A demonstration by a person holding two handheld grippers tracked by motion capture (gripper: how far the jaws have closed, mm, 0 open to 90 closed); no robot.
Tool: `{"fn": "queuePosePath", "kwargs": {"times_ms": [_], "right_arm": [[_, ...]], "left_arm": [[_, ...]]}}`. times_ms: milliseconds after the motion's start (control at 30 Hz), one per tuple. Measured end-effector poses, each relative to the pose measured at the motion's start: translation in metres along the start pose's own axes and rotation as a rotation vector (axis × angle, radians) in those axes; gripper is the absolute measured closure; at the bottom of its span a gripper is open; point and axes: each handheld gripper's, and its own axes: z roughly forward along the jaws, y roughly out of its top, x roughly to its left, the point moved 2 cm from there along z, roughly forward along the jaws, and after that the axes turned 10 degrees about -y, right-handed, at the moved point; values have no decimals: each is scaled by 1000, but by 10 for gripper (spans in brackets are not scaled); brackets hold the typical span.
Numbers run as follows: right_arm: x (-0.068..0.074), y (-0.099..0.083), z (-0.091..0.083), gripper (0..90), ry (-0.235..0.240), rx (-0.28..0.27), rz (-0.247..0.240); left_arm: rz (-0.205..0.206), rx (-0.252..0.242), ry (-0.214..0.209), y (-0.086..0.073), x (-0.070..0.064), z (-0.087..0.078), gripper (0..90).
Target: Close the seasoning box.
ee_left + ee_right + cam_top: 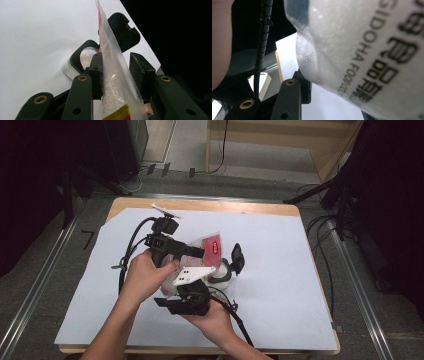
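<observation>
Two hand-held grippers meet over the middle of the bench [280,320], and both are busy with one plastic bag [210,247].

On the left, the left hand-held gripper [197,252] reaches in from the person's left hand [145,277]. In the left gripper view the bag [113,75] stands on its edge between the jaws. One pad presses its side, but the other pad stands a little apart. So we call this hand-held gripper released, only leaning on the bag, not pinching it.

In the middle, the bag hangs up off the white sheet [280,250]. It is clear with a red label, and we see small white grains inside. Under it sits a clear box [75,66] with a black rim, and its black lid [123,31] lies just beside it.

On the right, the right hand-held gripper [170,302] comes up from below in the right hand [215,320]. Its own view is very close and blurry, so we cannot tell if it is clenched on the bag [367,45] or not. It may be holding the bottom.

We think the step is to get a good hold on the bag above the box. To do it well, we would close the left jaws on the flat sealed strip, not on the puffy part. We would keep the bag upright and squeeze slowly, so no grains spill.
</observation>
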Motion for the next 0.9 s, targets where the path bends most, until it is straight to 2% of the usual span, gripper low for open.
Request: {"fn": "queuePosePath", "kwargs": {"times_ms": [367,900], "right_arm": [[1,0,0,635,-1,-2,4],[0,0,-1,636,0,-10,8]], "left_arm": [[3,7,39,0,-3,1,737],[3,-10,41,1,-5,3,723]]}}
